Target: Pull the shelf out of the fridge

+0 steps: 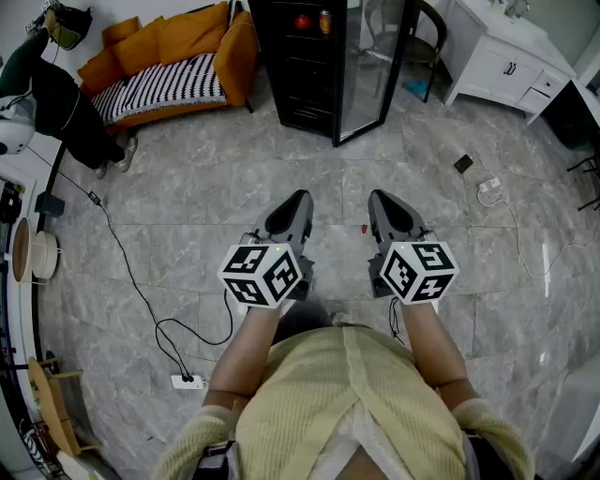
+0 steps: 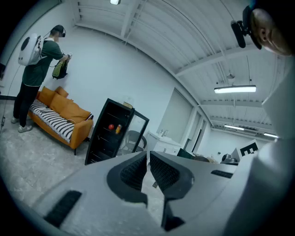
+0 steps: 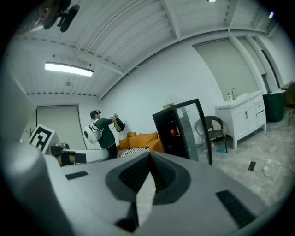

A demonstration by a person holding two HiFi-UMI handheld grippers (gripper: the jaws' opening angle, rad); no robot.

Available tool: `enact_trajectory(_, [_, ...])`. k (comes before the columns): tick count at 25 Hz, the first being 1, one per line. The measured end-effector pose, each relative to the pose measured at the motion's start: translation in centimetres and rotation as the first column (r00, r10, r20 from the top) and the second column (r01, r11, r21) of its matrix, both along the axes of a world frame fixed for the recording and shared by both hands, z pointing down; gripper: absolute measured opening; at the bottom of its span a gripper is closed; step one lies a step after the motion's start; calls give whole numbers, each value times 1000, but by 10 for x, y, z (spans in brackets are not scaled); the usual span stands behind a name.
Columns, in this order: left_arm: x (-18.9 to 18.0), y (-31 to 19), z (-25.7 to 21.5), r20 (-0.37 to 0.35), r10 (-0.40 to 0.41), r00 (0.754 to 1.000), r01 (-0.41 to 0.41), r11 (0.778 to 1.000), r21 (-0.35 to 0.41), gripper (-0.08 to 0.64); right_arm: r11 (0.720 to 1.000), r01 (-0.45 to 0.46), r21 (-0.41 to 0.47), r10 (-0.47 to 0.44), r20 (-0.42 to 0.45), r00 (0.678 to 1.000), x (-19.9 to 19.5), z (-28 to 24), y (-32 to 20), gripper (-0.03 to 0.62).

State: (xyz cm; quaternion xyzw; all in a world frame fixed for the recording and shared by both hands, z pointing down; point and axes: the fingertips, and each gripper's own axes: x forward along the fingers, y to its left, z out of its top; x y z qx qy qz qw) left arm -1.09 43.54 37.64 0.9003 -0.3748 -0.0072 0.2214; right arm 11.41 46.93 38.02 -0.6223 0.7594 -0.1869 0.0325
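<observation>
The left gripper (image 1: 299, 196) is held with its jaws almost shut, with only a thin gap left, and nothing is held between them. The right gripper (image 1: 379, 194) is shut tight and is empty too. Both are held low and side by side in front of the body and are pointed toward 12 o'clock. They are probably held this way because nothing is close enough to grab yet. A marker cube (image 1: 262, 274) with black and white squares is fixed on each gripper, but no words can be read on them. Only grey floor tiles (image 1: 187, 187) are seen under the jaws. At 12 o'clock, well apart from the grippers, the black fridge (image 1: 281, 66) is seen. Its glass door (image 1: 375, 66) is swung open, so the inside can be reached. The shelf (image 1: 305, 58) is in place inside it. A red round thing (image 1: 302, 22) and a can (image 1: 324, 21) are kept higher up in the fridge. No brand name can be read on the fridge. An orange sofa (image 1: 169, 47) is placed at 11 o'clock, a person (image 1: 56, 103) is seen at 10 o'clock, and a white cabinet (image 1: 497, 56) is set at 1 o'clock. It is judged that the fridge must be walked to first.
</observation>
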Motion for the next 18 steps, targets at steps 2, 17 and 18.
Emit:
enact_trajectory(2, [-1, -1, 1, 5, 1, 1000, -1, 1000, 2, 40, 1000, -3, -2, 3, 2, 1000, -1, 2, -3, 28])
enact_trajectory(17, [-17, -72, 11, -13, -8, 1000, 8, 1000, -20, 40, 1000, 4, -7, -3, 40, 999, -3, 8, -68, 29])
enact_trajectory(18, [-20, -79, 12, -14, -13, 1000, 13, 1000, -22, 40, 1000, 10, -11, -10, 40, 999, -6, 9, -76, 29])
